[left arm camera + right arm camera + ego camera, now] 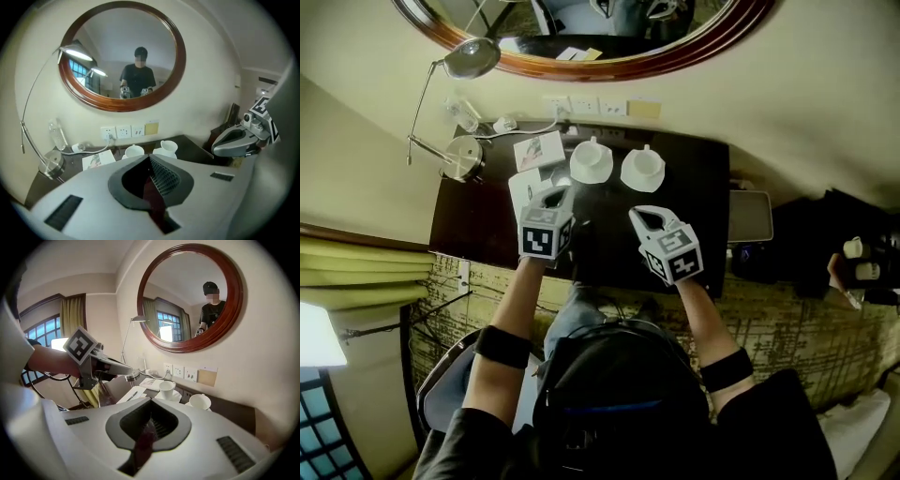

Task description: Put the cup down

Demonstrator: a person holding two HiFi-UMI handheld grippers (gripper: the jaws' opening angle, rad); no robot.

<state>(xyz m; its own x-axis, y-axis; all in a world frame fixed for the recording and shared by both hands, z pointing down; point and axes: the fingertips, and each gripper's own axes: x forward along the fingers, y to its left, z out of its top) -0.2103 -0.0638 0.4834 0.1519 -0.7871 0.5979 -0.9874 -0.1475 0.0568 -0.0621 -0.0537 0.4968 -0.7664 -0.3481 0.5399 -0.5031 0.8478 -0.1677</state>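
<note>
Two white cups stand on saucers at the back of the dark desk, the left cup beside the right cup. Both also show in the left gripper view, left cup and right cup, and in the right gripper view. My left gripper hovers short of the left cup, shut with nothing in it. My right gripper hangs short of the right cup, shut and empty too. Neither touches a cup.
A desk lamp with a round base stands at the desk's back left, beside a leaflet and a notepad. Wall sockets and a round mirror are behind. A grey tray lies at the right.
</note>
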